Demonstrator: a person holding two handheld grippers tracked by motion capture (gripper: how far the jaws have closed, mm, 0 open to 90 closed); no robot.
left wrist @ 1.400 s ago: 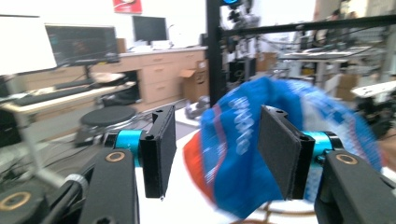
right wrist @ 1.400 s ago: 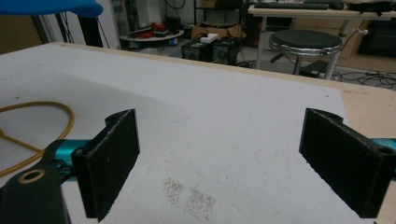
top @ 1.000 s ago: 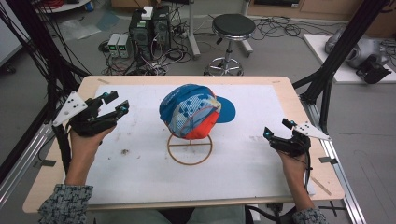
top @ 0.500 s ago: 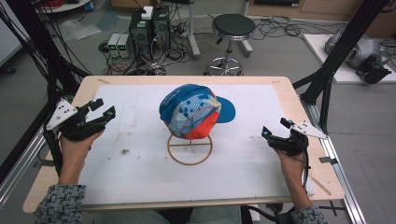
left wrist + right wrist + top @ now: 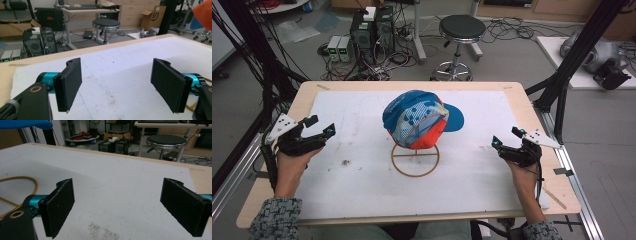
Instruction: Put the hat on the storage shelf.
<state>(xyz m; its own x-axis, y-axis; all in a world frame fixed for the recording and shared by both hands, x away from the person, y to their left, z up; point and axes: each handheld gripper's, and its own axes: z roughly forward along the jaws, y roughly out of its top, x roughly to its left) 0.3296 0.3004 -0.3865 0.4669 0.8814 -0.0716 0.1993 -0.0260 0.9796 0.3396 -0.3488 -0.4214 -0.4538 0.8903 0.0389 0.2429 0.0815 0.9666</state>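
Both the left hand-held gripper (image 5: 320,131) and right hand-held gripper (image 5: 506,140), released and empty, flank the cap (image 5: 417,117), the right somewhat nearer.

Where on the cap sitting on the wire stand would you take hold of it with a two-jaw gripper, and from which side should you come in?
Probably the blue brim. It juts flat and thin from the cap toward the right gripper, whose jaws stand open, so they could slide over its edge from the right. The rounded crown is too wide to pinch, and the wire stand beneath looks light, so lift gently.
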